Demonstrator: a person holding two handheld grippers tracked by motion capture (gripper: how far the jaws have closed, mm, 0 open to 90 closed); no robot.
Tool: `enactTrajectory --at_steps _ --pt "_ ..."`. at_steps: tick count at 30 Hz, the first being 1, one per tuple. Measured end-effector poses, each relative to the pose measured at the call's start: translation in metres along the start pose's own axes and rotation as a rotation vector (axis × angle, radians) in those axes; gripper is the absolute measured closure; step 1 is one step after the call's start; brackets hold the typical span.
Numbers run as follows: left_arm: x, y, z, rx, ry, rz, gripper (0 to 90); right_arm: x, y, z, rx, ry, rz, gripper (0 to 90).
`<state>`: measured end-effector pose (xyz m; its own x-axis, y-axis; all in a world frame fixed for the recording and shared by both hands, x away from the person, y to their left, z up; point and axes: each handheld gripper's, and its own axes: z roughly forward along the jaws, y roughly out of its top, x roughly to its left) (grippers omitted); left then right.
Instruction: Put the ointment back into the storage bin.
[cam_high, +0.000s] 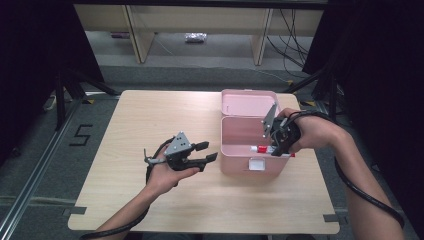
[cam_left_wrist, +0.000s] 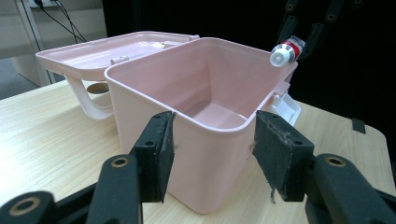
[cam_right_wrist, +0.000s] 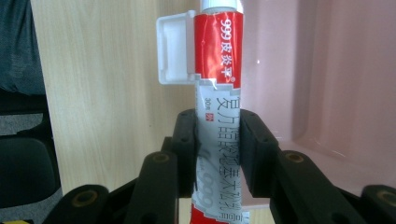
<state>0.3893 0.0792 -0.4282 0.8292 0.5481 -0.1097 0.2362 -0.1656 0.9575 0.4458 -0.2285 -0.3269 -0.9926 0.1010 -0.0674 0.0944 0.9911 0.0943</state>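
Right gripper view: fingers (cam_right_wrist: 218, 154) pinching tube (cam_right_wrist: 218, 70), print legible.

The place looks like a lab or recording studio rather than a home. A bare wooden table (cam_high: 165, 125) stands on grey carpet between black curtains (cam_high: 35, 55), with a number five (cam_high: 81, 135) marked in tape on the floor. Loose cables (cam_high: 290, 35) trail past plain wooden desk legs (cam_high: 137, 35) behind, and black stand legs (cam_high: 67, 90) flank the table.

gripper (cam_right_wrist: 219, 154) clamping tube (cam_right_wrist: 219, 84) — pink box (cam_right_wrist: 327, 70)
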Motion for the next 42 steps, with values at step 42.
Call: enactTrajectory --at_steps 42 --pt "0.0 -0.002 0.0 0.001 -0.002 -0.006 47.1 -0.02 0.009 0.019 0.023 -0.002 -0.048 70.8"
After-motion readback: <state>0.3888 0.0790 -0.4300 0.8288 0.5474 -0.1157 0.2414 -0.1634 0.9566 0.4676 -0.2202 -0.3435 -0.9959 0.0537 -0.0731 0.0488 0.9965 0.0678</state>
